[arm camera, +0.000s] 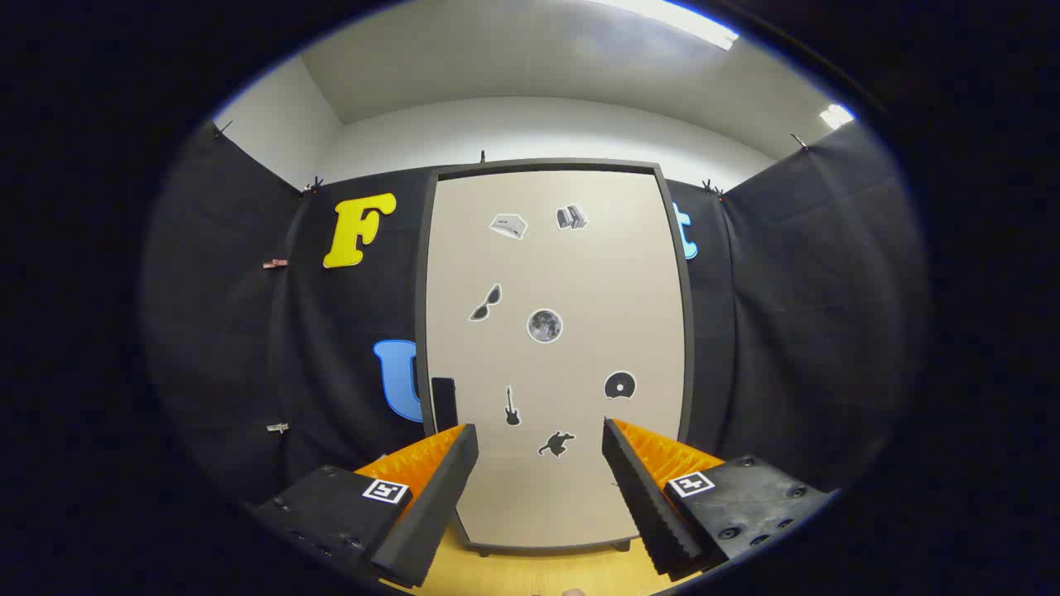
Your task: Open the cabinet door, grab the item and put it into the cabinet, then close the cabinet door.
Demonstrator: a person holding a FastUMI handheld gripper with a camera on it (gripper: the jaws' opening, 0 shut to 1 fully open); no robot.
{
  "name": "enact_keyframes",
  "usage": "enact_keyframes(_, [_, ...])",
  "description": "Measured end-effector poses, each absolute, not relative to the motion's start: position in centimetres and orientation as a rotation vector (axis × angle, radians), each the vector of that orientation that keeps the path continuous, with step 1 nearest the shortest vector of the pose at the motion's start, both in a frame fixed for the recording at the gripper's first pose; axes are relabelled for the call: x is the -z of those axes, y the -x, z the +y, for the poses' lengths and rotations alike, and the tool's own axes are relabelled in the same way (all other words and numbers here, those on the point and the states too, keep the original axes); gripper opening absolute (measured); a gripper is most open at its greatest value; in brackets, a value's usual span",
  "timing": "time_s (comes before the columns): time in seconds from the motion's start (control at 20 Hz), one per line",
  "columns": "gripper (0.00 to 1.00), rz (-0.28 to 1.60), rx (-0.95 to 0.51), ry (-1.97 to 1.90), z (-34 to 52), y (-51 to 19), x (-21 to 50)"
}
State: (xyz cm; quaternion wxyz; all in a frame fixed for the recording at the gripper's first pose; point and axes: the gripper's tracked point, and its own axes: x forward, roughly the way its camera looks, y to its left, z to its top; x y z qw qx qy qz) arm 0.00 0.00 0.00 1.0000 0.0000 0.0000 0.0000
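Gripper view is taken up by a tall cabinet [555, 356] standing upright on a pale wooden tabletop [530, 573], straight ahead of the gripper [540, 463]. Its door [580, 273] is seen shut, a flat beige panel set in a dark frame and dotted with small stickers. A dark upright handle [444, 403] is fixed low on the door's left edge, just beyond the tip of the left finger; the hinges are therefore judged to lie along the right edge. The jaws are spread wide with nothing between them, and the door is seen through the gap. They are held apart from the cabinet, with no contact yet made.

The item to be stowed cannot be made out from this angle, so nothing can be said of its position or build.

The first step, opening the door, is judged not yet begun. The door is taken to be a stiff, light board that should swing easily once pulled, while the cabinet, standing loose on short feet, could slide or tip if tugged hard. The handle is the natural place to be gripped: it is narrow and rigid, so the jaws should be closed across it from both sides and drawn back in an arc. The smooth panel itself offers no hold and would likely slip.
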Motion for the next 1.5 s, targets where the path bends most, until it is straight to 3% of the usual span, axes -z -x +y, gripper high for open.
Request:
enact_keyframes(1.05, [0.97, 0.062, 0.014, 0.008, 0.5, -0.8, 2.0])
enact_keyframes(1.5, [0.97, 0.076, -0.063, -0.012, 5.7, -2.8, 3.3])
